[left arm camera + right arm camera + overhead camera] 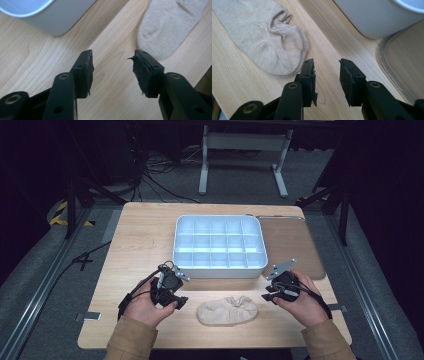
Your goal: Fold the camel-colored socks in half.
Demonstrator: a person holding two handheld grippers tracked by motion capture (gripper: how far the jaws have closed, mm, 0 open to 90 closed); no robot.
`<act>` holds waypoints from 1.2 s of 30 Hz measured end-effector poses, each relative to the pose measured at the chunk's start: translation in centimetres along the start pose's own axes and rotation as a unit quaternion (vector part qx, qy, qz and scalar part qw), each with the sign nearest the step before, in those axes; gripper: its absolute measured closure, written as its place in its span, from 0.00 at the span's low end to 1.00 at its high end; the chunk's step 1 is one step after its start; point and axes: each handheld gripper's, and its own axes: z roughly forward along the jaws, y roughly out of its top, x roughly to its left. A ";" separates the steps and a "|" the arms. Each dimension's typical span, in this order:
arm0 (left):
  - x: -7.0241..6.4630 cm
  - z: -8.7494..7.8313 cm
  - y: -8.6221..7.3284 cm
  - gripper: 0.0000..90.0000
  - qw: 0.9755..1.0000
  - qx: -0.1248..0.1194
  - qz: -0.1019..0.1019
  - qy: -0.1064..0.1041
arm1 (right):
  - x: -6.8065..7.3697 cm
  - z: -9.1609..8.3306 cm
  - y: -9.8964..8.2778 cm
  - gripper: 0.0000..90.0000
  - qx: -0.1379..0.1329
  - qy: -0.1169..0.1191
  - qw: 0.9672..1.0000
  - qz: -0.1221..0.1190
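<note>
A beige ankle sock (228,311) lies flat on the wooden table near the front edge, between my two grippers. My left gripper (176,296) sits just left of the sock's toe end, open, with bare wood between its jaws; the sock (170,27) lies past its right jaw. My right gripper (270,293) sits just right of the sock's cuff end, open too, nothing between its pads. The sock (262,37) lies beside its left jaw, not touched.
A white tray with several compartments (219,268) stands behind the sock in the middle of the table; its corner (50,22) and wall (382,20) are close ahead of each gripper. A clear lid (295,245) lies flat right of the tray.
</note>
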 end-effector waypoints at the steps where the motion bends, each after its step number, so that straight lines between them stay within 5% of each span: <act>1: -0.3 0.1 0.2 0.60 1.000 0.005 0.013 -0.003 | 0.1 0.0 0.0 0.72 0.000 0.002 1.000 0.000; 2: -0.8 0.4 0.4 0.60 0.999 0.013 0.042 -0.009 | 0.2 0.0 -0.1 0.72 0.000 0.004 1.000 0.000; 4: -1.4 0.7 0.7 0.60 0.998 0.019 0.057 -0.010 | 0.3 0.0 -0.2 0.72 -0.002 0.008 1.000 0.000; 8: -2.0 0.9 1.1 0.59 0.998 0.022 0.059 -0.011 | 0.4 -0.1 -0.3 0.74 -0.005 0.016 1.000 0.004; 12: -2.2 1.4 1.4 0.63 0.997 0.024 0.058 -0.047 | 0.7 0.0 -0.4 0.79 -0.009 0.033 0.999 0.010; 15: -1.8 1.8 1.6 0.67 0.996 0.024 0.030 -0.077 | 1.1 0.1 -0.2 0.83 -0.011 0.044 0.999 0.010; 18: -1.8 2.0 1.6 0.70 0.999 0.013 0.004 -0.042 | 1.5 0.2 -0.1 0.84 -0.013 0.054 0.998 0.006; 21: -2.2 2.3 1.5 0.74 0.999 0.010 0.001 -0.038 | 2.0 0.4 0.2 0.85 -0.013 0.063 0.998 0.000; 26: -2.4 3.0 1.2 0.73 0.997 -0.001 -0.041 -0.064 | 2.5 0.6 0.4 0.85 -0.013 0.069 0.997 -0.004; 29: -2.5 3.9 1.1 0.73 0.998 0.037 -0.059 -0.007 | 2.8 0.8 0.5 0.85 -0.012 0.080 0.997 -0.007; 32: -2.3 4.6 0.9 0.74 0.996 0.045 -0.077 -0.009 | 3.1 1.0 0.5 0.86 -0.013 0.087 0.996 -0.010; 34: -2.2 5.0 0.8 0.74 0.994 0.042 -0.089 -0.040 | 3.3 1.3 0.6 0.85 -0.009 0.088 0.996 -0.012; 36: -2.2 5.3 0.8 0.74 0.994 0.040 -0.091 -0.048 | 3.3 1.4 0.6 0.85 -0.007 0.090 0.996 -0.013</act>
